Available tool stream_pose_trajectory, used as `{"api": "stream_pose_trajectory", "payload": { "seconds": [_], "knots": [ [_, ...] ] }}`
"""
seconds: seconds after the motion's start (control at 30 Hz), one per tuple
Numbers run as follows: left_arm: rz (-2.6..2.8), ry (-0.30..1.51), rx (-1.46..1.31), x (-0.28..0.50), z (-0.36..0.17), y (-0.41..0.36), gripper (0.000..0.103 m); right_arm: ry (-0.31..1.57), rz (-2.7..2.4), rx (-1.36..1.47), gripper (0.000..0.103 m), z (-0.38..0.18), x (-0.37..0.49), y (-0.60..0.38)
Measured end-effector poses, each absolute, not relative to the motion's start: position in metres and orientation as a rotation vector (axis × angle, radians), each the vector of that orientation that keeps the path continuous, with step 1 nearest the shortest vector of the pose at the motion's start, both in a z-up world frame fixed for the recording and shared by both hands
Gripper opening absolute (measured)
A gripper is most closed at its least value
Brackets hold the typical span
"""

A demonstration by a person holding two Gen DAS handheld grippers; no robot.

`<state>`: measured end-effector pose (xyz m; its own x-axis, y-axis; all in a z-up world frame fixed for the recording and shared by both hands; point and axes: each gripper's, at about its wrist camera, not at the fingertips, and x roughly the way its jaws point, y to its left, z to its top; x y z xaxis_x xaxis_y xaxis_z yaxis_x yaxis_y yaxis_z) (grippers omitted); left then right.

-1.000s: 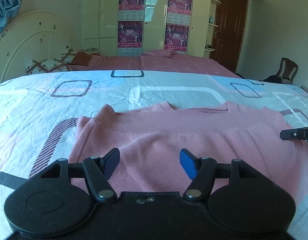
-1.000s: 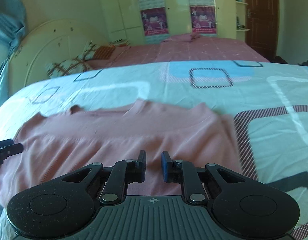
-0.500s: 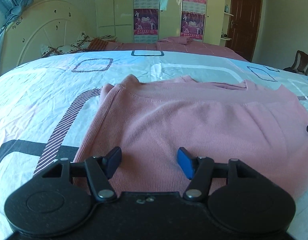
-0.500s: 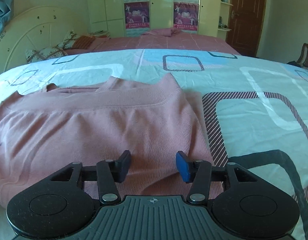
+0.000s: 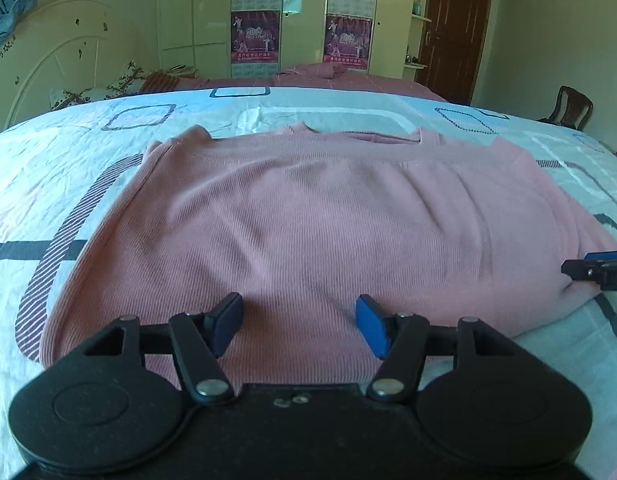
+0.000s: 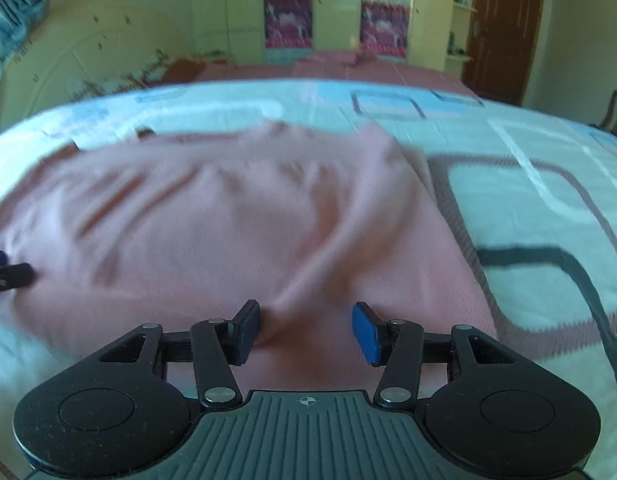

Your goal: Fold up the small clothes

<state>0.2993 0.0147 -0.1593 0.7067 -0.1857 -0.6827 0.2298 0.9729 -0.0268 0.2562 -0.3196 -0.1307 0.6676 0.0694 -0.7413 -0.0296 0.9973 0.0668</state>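
Observation:
A pink knit top lies flat on the patterned bed sheet, neckline at the far side. My left gripper hovers open over the top's near left part, with only flat cloth below its blue pads. The right gripper's fingertips show at the top's right edge. In the right wrist view, which is blurred, my right gripper stands open above the near right part of the pink top. A raised ridge of cloth runs up beside its left finger. The left gripper's tip shows at the far left.
The sheet spreads wide around the garment. Behind it are a second bed with a pink cover, a white headboard, a wardrobe with posters, a brown door and a chair.
The right gripper went from nearly shut to open. Both grippers drew back and down toward the near edge of the top, which now fills more of each view.

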Motion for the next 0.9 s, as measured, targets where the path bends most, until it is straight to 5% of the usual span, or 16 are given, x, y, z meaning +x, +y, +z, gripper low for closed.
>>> {"api": "stream_pose_trajectory", "payload": {
  "seconds": [0.47,0.57,0.9],
  "knots": [
    [-0.218,0.757,0.052,0.287,-0.155,0.031,0.061,0.887,-0.076,0.096,0.05,-0.128,0.233,-0.367],
    [-0.209,0.757,0.04,0.286,-0.151,0.033,0.062,0.885,-0.061,0.134,0.036,-0.121,0.228,-0.373],
    [-0.15,0.721,0.0,0.302,-0.143,0.038,0.063,0.808,-0.104,0.235,0.037,-0.11,0.27,-0.405]
  ]
}}
